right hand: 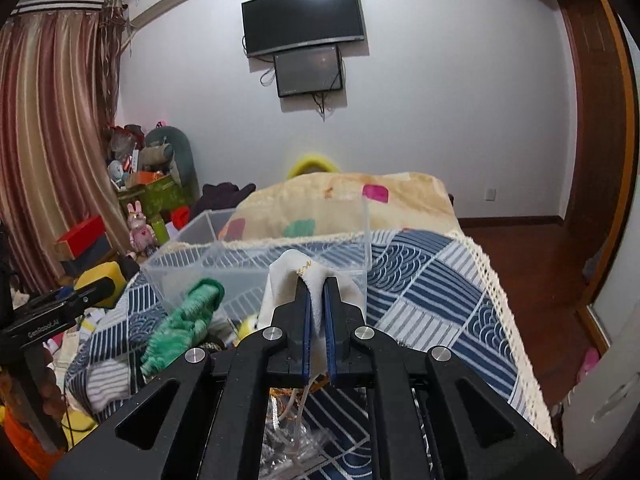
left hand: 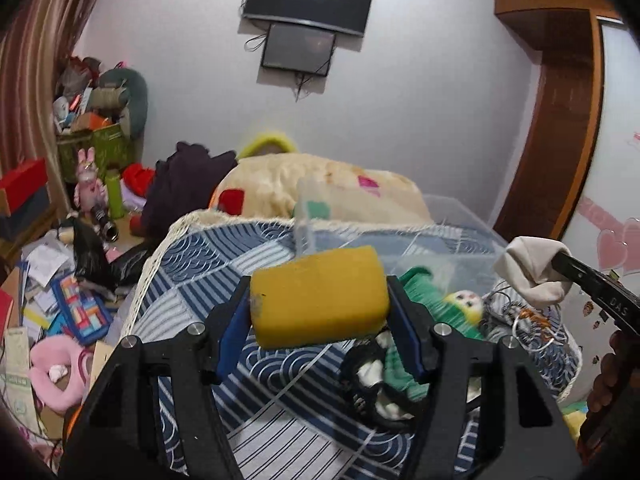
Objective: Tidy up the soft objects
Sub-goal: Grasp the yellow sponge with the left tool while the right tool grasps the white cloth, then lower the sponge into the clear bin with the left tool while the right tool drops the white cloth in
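Observation:
My left gripper is shut on a yellow sponge and holds it above the patterned bed, in front of a clear plastic bin. My right gripper is shut on a white cloth and holds it just before the same bin. A green knitted doll with a yellow face lies on the bed beside the bin; it also shows in the right wrist view. The right gripper with its cloth appears at the right of the left wrist view.
The bed has a blue striped quilt and a cream blanket behind the bin. Black and white fabric and wire rings lie near the doll. Clutter, boxes and toys fill the floor at the left.

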